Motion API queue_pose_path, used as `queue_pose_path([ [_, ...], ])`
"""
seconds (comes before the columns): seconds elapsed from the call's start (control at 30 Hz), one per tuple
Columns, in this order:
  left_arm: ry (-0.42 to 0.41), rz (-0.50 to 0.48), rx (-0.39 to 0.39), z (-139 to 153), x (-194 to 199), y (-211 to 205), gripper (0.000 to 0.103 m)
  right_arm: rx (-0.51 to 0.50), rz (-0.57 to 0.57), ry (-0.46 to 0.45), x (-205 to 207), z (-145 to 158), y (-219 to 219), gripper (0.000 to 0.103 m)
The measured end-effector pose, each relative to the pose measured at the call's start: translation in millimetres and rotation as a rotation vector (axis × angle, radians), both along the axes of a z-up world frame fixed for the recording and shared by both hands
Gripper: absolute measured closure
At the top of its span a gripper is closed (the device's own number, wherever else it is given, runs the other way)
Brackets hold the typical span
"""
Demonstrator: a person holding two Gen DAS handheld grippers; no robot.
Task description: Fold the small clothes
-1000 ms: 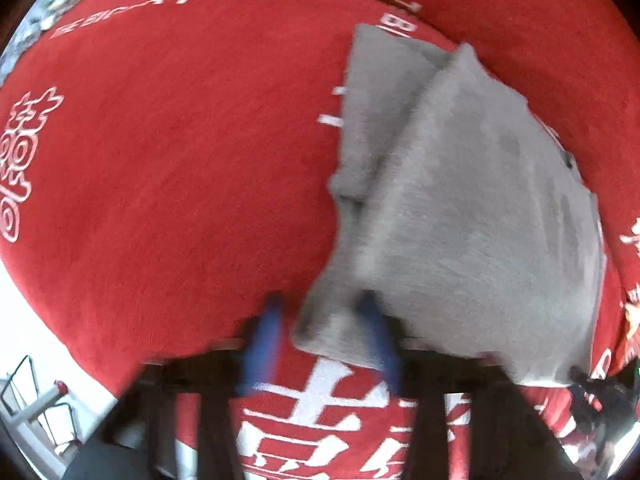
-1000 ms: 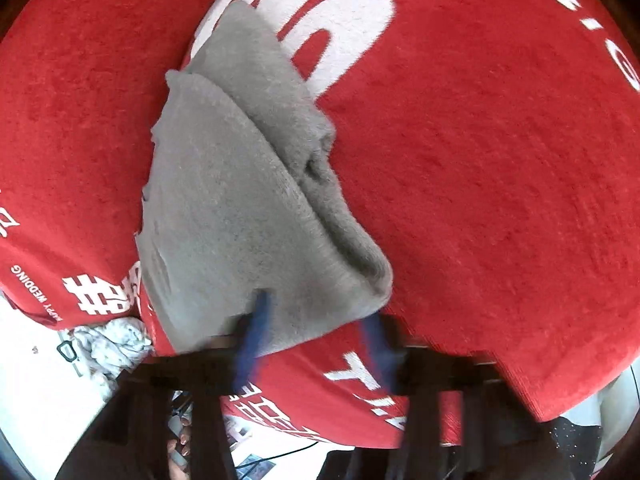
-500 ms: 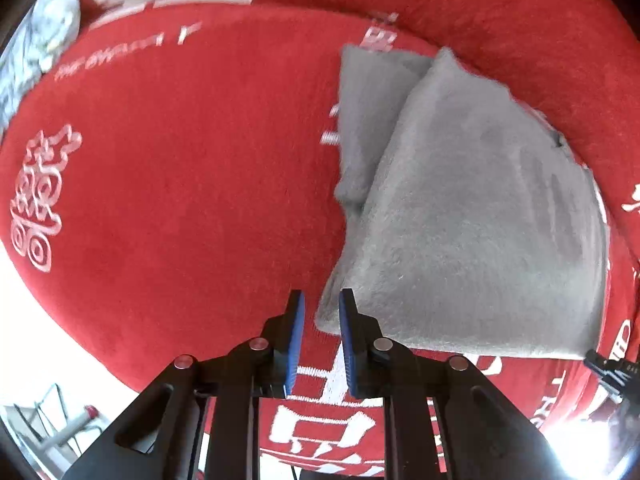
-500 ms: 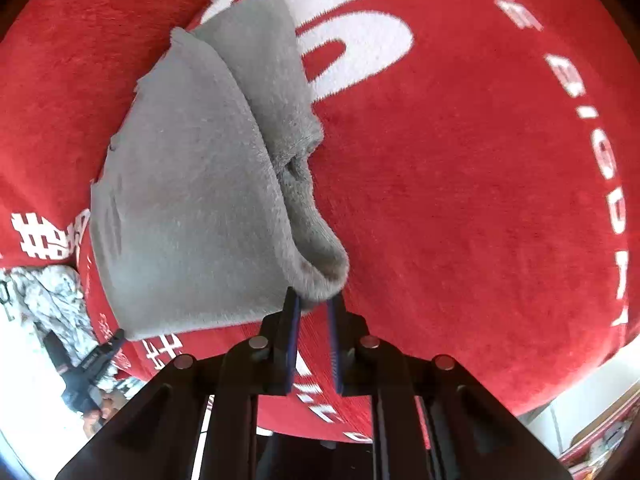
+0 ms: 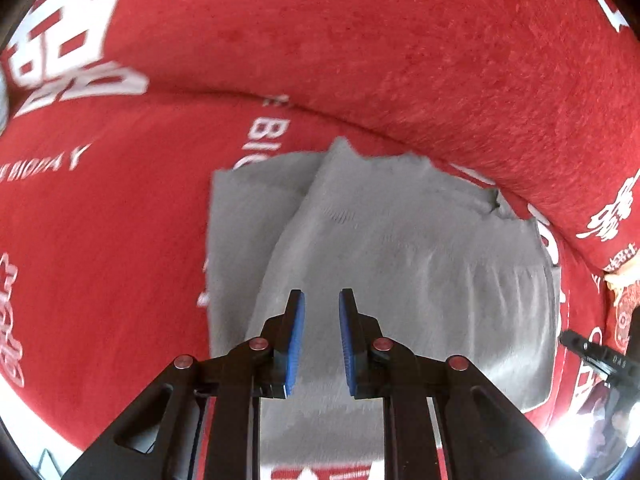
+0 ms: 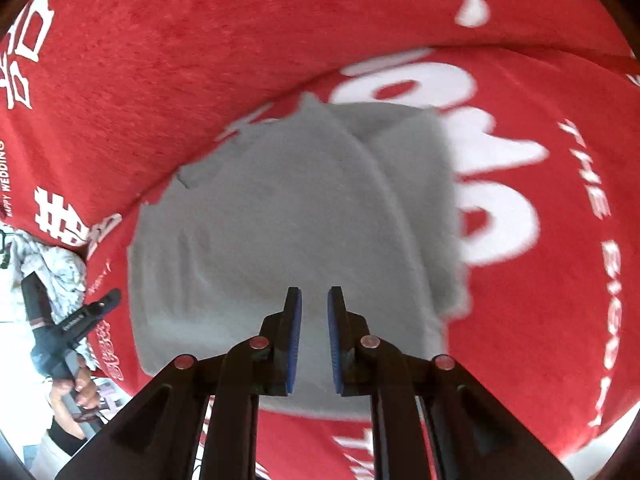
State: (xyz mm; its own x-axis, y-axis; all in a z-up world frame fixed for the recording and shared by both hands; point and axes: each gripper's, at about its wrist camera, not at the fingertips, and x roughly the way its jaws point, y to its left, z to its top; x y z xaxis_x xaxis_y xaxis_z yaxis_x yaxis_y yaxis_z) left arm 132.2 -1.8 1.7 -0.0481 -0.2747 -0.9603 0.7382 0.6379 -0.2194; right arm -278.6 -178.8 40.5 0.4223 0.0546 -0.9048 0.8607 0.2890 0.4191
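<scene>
The left hand-held gripper (image 5: 321, 305) hovers over the near part of the grey garment (image 5: 400, 264), jaws parted and grasping nothing; the right hand-held gripper (image 6: 313, 300) does likewise above the same garment (image 6: 280, 216). The garment lies released on the red cloth (image 5: 360, 40), one layer folded over another, whose edge shows at one side. At least one fold looks done. Further folds or squaring the edges may remain; the rear edge looks uneven.
</scene>
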Motion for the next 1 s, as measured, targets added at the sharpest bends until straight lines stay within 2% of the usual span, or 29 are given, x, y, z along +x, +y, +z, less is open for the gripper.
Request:
queue_pose_path([
  [0.2,0.024,-0.024,0.054,-41,20,-6,0.084,-0.025,-0.009,0.015,31,-20,-5,0.09],
  [0.27,0.051,-0.03,0.023,-45,25,-1,0.084,-0.012,-0.041,0.052,29,-34,-8,0.09],
  [0.3,0.058,-0.043,0.019,-45,26,-1,0.084,-0.01,-0.065,0.069,25,-42,-9,0.092],
  [0.33,0.057,-0.057,0.021,-45,26,-1,0.084,-0.018,-0.088,0.063,21,-45,-11,0.101],
  [0.37,0.051,-0.07,0.027,-44,26,-1,0.084,-0.033,-0.109,0.075,18,-45,-12,0.103],
  [0.5,0.018,-0.108,0.059,-40,21,-2,0.084,-0.073,-0.152,0.148,13,-36,-13,0.103],
  [0.6,-0.013,-0.09,0.1,-38,21,2,0.084,-0.084,-0.141,0.202,13,-28,-10,0.103],
  [0.63,-0.022,-0.078,0.133,-39,22,5,0.084,-0.091,-0.135,0.221,14,-24,-8,0.1],
  [0.7,0.005,-0.064,0.144,-40,24,12,0.084,-0.097,-0.12,0.246,14,-17,-3,0.099],
  [0.9,-0.027,-0.078,0.162,-27,19,27,0.084,-0.065,-0.107,0.217,14,-4,28,0.099],
  [1.0,-0.011,-0.08,0.18,-24,17,33,0.084,-0.031,-0.097,0.196,22,-2,48,0.099],
])
